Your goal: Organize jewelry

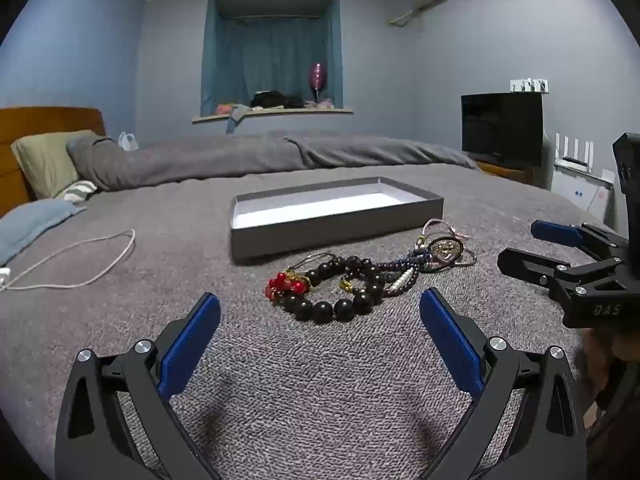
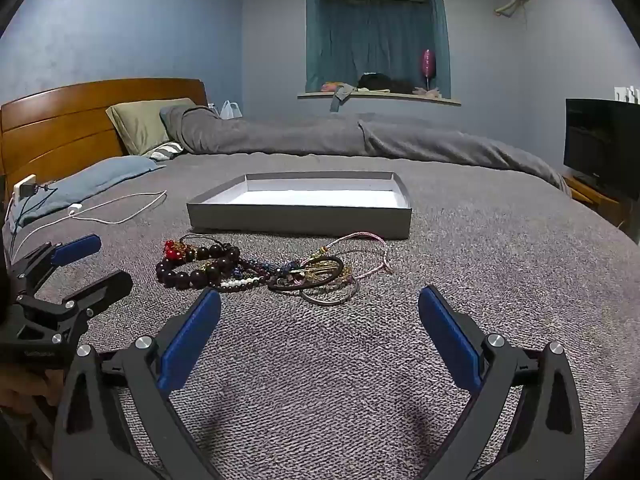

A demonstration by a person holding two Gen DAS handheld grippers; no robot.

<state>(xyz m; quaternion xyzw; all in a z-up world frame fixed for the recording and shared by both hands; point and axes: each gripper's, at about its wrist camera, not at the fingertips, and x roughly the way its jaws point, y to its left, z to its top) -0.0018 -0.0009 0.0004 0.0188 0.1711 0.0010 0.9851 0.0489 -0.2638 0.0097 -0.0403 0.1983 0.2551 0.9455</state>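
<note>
jewelry pile [image 1: 360, 280] lies tangled on grey bedspread [image 1: 320, 380], just at 6 o'clock of the shallow grey box [image 1: 336, 236], not in it. left gripper [image 1: 320, 320] and right gripper [image 2: 320, 320] both gape fully wide, holding nothing, short of the pile. judgement: first pick not begun; take the big dark bead bracelet [image 1: 340, 304] at the near edge, pinch across one strand (others may snag and drag along). beads round, glossy, hard; red cluster [image 1: 286, 284]; thin pink cord [image 2: 360, 240] limp; metal ring [image 2: 332, 300]; bedspread nubby, soft.
</note>
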